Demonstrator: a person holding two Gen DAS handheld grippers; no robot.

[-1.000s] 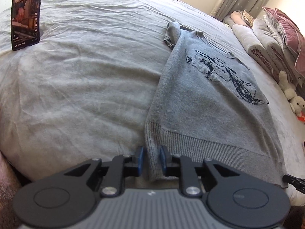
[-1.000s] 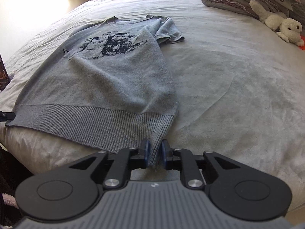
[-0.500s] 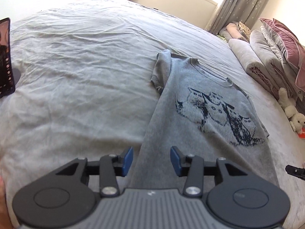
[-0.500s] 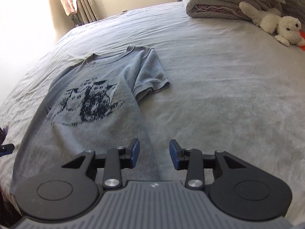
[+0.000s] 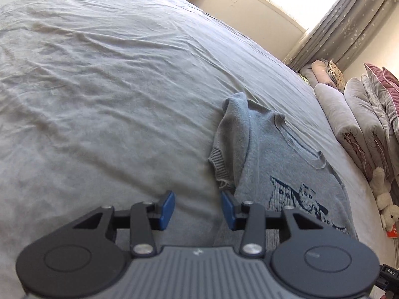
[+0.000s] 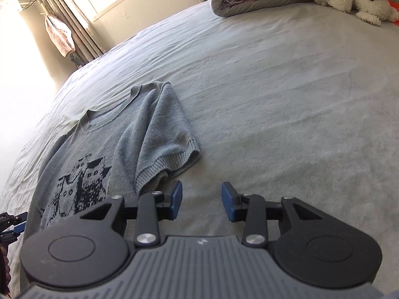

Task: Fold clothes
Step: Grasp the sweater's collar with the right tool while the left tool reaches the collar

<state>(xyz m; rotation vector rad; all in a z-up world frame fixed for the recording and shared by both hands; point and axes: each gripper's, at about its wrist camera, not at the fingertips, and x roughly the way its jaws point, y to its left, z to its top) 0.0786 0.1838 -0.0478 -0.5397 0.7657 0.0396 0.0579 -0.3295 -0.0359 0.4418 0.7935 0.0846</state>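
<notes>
Sweater [image 5: 286,169] flat on the bed [image 5: 112,99], front up, both short sleeves out, no fold visible yet. Left gripper [image 5: 197,210] and right gripper [image 6: 202,200] spread, empty, beside the sleeves; all folding left.

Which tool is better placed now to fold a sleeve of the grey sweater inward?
Probably the right tool: its open jaws sit just beside the ribbed cuff of the near sleeve. The left tool, also open, is comparably close to its sleeve.
</notes>
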